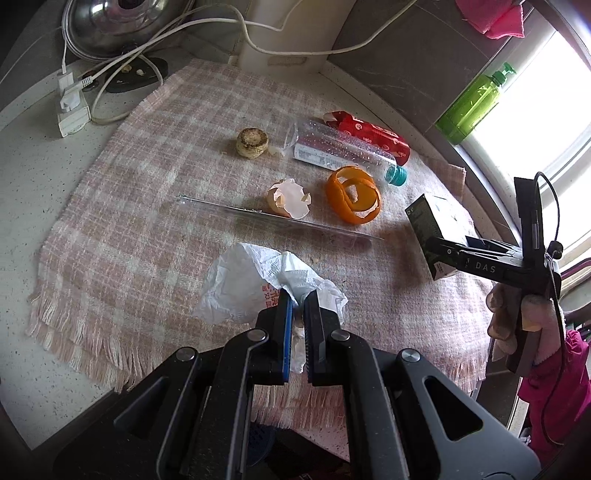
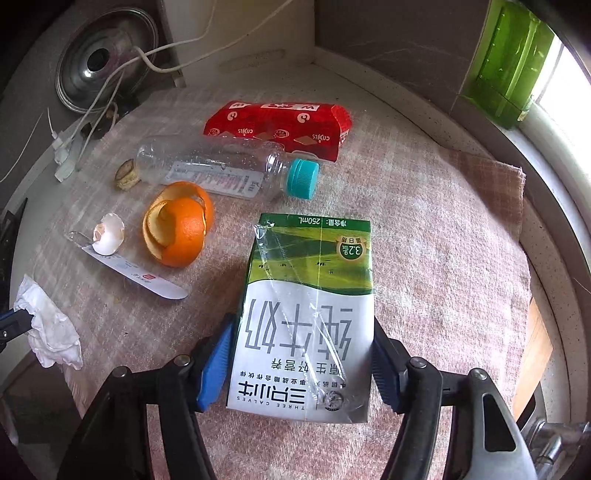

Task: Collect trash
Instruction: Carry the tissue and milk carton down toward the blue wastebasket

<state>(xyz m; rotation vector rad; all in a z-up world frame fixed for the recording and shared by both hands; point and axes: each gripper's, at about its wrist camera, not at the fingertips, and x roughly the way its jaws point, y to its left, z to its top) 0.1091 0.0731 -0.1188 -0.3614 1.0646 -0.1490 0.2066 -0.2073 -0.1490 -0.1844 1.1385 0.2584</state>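
My left gripper is shut on a crumpled white tissue at the near edge of the pink checked cloth; the tissue also shows at the left of the right wrist view. My right gripper is shut on a green and white milk carton, held above the cloth; it shows at the right of the left wrist view. On the cloth lie an orange peel, an eggshell, a clear bottle with a teal cap, a red wrapper and a clear plastic sleeve.
A small brown round piece lies on the cloth's far side. A steel pot lid, white cables and a power adapter sit at the back left. A green soap bottle stands on the window ledge at the right.
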